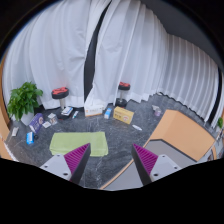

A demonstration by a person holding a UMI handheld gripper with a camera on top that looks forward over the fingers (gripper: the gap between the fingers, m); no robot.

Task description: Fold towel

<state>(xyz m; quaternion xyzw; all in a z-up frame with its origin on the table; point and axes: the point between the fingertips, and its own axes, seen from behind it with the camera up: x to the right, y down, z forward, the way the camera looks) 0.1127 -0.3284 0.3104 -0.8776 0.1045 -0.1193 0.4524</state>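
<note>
A light green towel (pixel 78 142) lies flat on the dark grey table (pixel 115 140), just ahead of my left finger and partly behind it. My gripper (pixel 112 160) is open and empty, held above the near part of the table. Its two purple pads (pixel 77 158) stand well apart with bare table between them. The right finger (pixel 146 160) is clear of the towel.
A potted plant (pixel 24 100) stands at the far left. Two black stands with red tops (pixel 61 96) (pixel 123 90) are at the back before white curtains. A tan box (pixel 181 133) sits at the right. Small items (pixel 35 128) lie left of the towel.
</note>
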